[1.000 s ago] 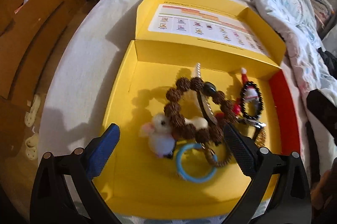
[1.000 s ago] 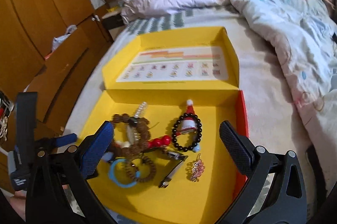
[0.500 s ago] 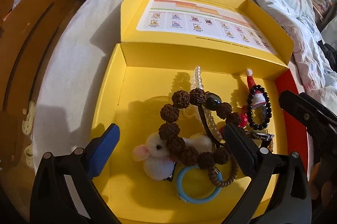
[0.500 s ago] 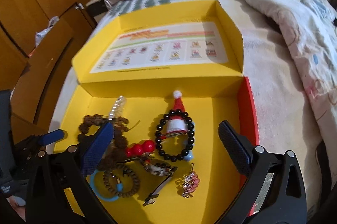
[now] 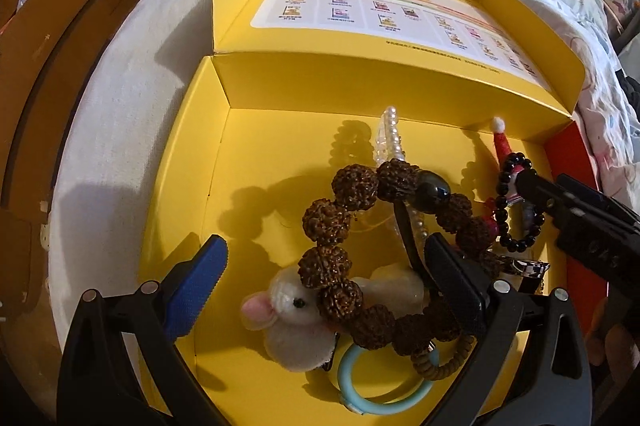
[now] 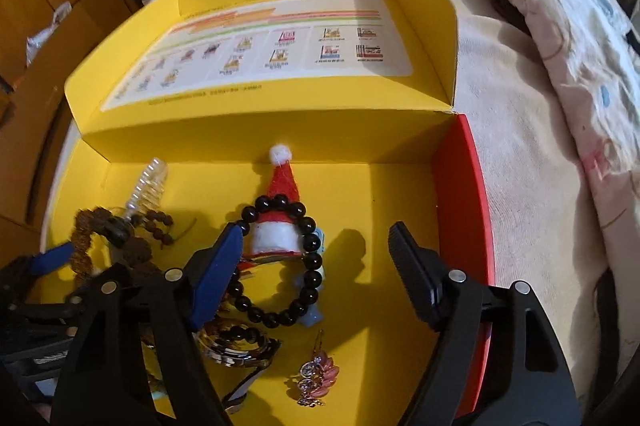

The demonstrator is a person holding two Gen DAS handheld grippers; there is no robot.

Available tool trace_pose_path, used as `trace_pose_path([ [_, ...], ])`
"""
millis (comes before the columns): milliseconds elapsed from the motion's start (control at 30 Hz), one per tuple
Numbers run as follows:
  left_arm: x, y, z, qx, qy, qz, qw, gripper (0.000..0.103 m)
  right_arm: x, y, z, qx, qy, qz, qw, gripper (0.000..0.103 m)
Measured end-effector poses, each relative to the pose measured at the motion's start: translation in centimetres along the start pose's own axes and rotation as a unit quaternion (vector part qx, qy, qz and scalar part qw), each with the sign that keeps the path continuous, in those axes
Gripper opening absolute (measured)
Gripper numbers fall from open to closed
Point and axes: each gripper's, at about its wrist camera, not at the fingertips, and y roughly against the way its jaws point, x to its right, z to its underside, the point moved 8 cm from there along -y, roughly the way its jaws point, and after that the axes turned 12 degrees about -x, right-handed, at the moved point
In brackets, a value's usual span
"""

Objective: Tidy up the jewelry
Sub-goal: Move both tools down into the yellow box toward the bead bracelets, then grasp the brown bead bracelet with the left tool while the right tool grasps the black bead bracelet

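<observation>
the left gripper (image 5: 324, 278), jaws spread wide, hovered over the brown seed bracelet (image 5: 384, 250) in the yellow box (image 5: 192, 161); at its 3 o'clock, the right gripper (image 6: 316, 262), likewise spread, straddled the black bead bracelet (image 6: 280, 262).

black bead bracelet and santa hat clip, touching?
Touching. Right wrist view: the black bead bracelet lies draped over the santa hat clip, beads resting on its band.

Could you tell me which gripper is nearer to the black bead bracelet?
Right. The right gripper straddles the black bead bracelet with open jaws; the left gripper sits over the brown bead bracelet beside it.
</observation>
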Motion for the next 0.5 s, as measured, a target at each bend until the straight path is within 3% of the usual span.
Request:
trace_pose_path([
  [100,-0.2,0.1,0.0,0.001,0.0,-0.007,1.0,0.097,-0.2,-0.3,0.0,-0.001,0.007,0.02,1.0,0.072],
  [200,-0.1,0.1,-0.3,0.003,0.002,-0.005,1.0,0.097,-0.8,-0.2,-0.1,0.002,0.013,0.007,1.0,0.059],
  [300,0.0,0.2,0.0,0.004,0.001,-0.005,1.0,0.097,-1.0,-0.8,-0.3,-0.006,0.014,0.011,1.0,0.058],
  [500,0.2,0.6,0.1,0.005,0.0,0.007,1.0,0.097,-0.6,-1.4,-0.3,-0.019,-0.001,-0.025,0.999,0.055],
])
